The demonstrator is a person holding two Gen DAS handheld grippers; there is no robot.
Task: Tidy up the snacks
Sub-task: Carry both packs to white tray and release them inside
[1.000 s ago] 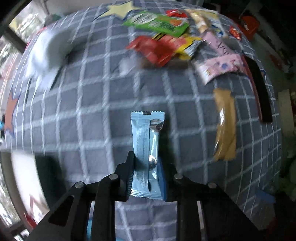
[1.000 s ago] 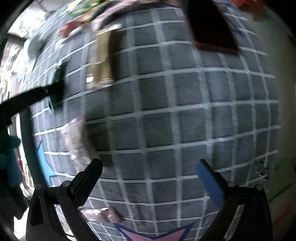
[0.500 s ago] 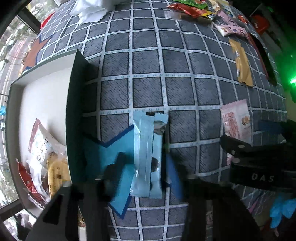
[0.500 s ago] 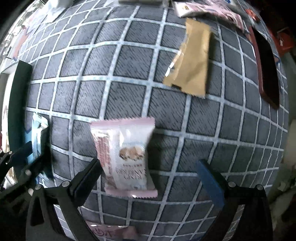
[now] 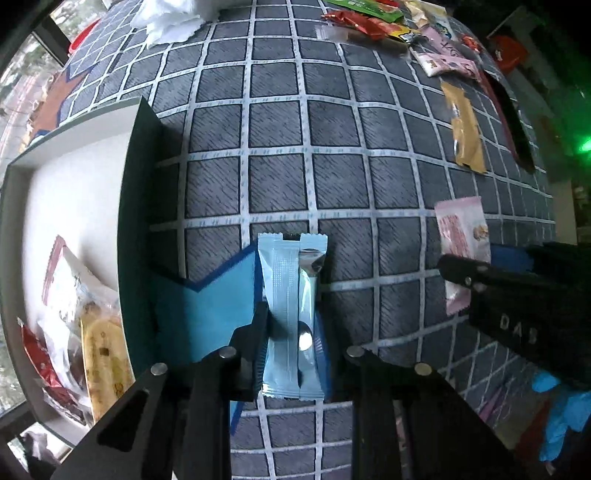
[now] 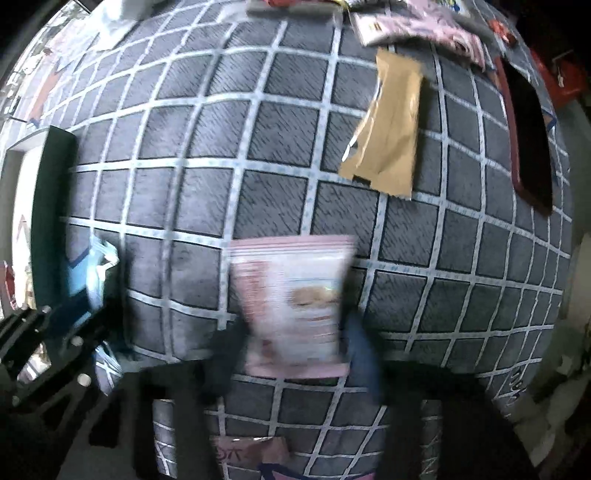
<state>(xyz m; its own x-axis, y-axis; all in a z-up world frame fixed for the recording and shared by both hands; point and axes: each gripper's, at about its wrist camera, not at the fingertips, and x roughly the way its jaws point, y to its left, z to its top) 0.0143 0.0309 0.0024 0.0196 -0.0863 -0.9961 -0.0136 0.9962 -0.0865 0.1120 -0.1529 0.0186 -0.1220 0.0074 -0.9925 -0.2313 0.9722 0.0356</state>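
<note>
My left gripper (image 5: 291, 343) is shut on a light blue snack packet (image 5: 291, 295) and holds it upright above the grey checked cloth (image 5: 280, 147), just right of a white-lined box (image 5: 70, 206) that holds several snacks (image 5: 74, 332). A pink snack packet (image 6: 295, 302) lies on the cloth between the blurred fingers of my right gripper (image 6: 295, 350), which stand close to its two sides. The same pink packet (image 5: 461, 240) shows at the right of the left wrist view. I cannot tell whether the right jaws press on it.
A tan packet (image 6: 391, 122) lies farther back, with a dark red-edged lid or tray (image 6: 528, 129) to its right. A heap of mixed snacks (image 5: 388, 22) and white tissue (image 5: 170, 18) sit at the far edge. Another pink packet (image 6: 247, 450) lies near me.
My left gripper swung from over the snack heap to beside the box, still holding the blue packet. My right gripper moved onto the pink packet and its fingers have drawn in around it.
</note>
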